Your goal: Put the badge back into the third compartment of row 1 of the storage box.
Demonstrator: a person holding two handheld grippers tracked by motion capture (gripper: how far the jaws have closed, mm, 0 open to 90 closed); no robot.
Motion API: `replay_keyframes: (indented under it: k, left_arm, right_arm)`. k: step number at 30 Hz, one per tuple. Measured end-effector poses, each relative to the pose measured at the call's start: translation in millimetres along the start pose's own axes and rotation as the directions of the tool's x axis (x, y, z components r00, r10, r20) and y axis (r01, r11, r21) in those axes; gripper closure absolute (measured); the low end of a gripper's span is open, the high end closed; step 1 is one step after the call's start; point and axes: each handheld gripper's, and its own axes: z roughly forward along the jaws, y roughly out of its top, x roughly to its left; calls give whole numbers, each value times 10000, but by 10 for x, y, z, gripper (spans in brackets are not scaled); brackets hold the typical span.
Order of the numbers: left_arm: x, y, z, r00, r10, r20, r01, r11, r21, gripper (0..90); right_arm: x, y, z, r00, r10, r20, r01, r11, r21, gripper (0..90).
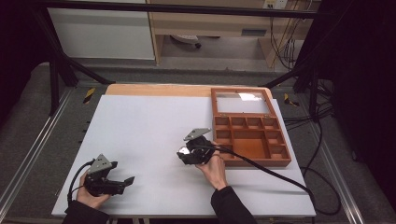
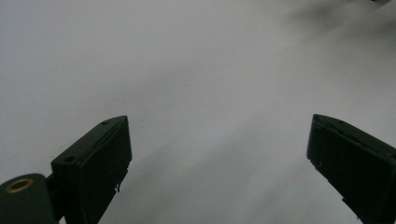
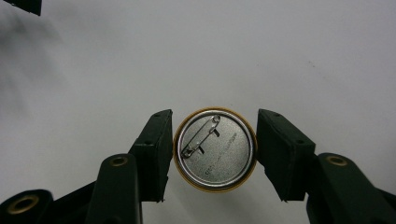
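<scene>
Currently the right gripper [image 3: 215,149] has its jaws closed on the rim of a round metal pin badge with a gold edge [image 3: 215,149], pin-back side facing the camera, held just off the white table [image 1: 140,130] close to the near left corner of the open wooden compartment box [image 1: 250,135]. By my judgement this is the carrying step, and the next move calls for taking the badge over one of the box's compartments and lowering it before letting go. Well to the left of the box, the left gripper [image 2: 217,154] rests with its jaws wide apart and nothing between them.
</scene>
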Motion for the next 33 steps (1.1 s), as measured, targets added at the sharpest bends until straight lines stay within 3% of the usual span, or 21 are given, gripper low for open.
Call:
replay_keyframes:
  k: [21,33]
  left_arm:
    - [0,0,2,10000,-13,-19,13,10000,25,61]
    - [0,0,5,10000,-17,-25,17,10000,34,61]
  right_arm:
    - [-131,-84,-375,9994,310,-143,-318,9981,-529,478]
    - [-244,-148,-552,9987,513,68,-507,9960,-740,479]
